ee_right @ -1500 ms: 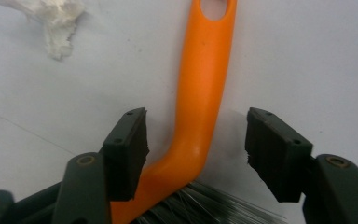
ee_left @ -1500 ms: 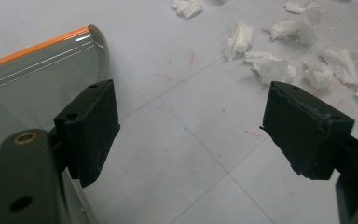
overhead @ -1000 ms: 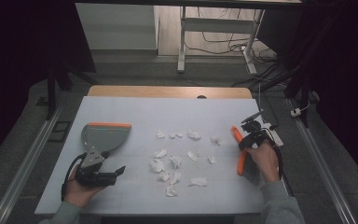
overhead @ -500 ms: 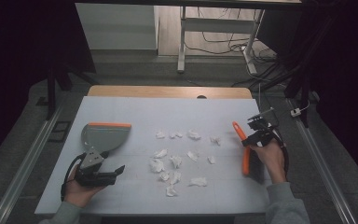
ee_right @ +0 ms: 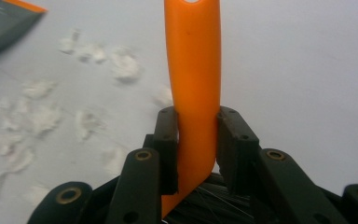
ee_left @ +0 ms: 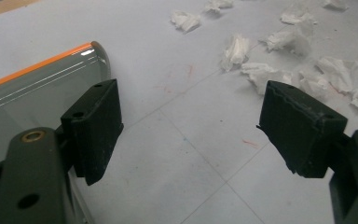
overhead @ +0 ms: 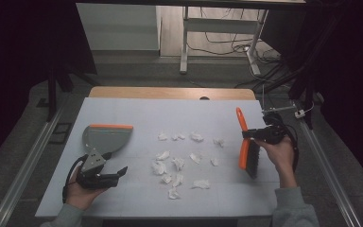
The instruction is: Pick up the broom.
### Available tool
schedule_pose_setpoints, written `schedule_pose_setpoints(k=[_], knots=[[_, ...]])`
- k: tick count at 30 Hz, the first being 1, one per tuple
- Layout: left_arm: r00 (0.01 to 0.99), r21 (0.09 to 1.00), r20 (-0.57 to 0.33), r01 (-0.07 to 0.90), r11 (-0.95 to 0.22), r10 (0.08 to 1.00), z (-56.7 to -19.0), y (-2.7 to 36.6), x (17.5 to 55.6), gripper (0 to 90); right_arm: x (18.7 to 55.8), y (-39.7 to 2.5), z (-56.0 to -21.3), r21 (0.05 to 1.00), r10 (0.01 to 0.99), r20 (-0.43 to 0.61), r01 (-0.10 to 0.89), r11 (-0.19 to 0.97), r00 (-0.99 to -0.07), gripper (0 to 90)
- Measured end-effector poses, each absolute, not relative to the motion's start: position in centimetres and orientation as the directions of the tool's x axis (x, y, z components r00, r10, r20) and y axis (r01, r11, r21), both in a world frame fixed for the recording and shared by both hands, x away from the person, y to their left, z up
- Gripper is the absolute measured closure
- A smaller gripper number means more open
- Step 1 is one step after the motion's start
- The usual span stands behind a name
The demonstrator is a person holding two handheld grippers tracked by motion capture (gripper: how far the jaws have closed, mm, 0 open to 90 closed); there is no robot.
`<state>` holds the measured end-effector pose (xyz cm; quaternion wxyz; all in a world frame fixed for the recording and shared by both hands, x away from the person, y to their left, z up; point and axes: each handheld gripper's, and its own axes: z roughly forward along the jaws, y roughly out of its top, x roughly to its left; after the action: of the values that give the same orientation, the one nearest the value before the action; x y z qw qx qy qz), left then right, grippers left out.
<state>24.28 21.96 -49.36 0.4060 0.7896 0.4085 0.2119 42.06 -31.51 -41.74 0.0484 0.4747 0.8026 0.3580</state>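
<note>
Bare table [overhead: 137, 113] between dustpan [overhead: 106, 138], paper scraps [overhead: 179, 163] and tong-held brush [overhead: 246, 146]

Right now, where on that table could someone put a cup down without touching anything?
Bare table stretches behind the dustpan and the tissue scraps, and along the near edge between both hands. The middle is crowded with scraps; the brush occupies the right.

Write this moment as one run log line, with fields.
right gripper: shut on brush | left gripper: open, beside dustpan | paper scraps: loose on table
</note>
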Motion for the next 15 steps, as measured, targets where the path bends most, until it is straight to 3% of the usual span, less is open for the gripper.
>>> schedule_pose_setpoints(k=[15], knots=[[0.609, 0.825, 0.020, 0.437, -0.357, 0.793, -48.4, 19.9, 24.7, 21.9, 40.2, -28.6, -39.1, 0.770, 0.708, 0.324, 0.610, 0.188, -0.628, 71.1]])
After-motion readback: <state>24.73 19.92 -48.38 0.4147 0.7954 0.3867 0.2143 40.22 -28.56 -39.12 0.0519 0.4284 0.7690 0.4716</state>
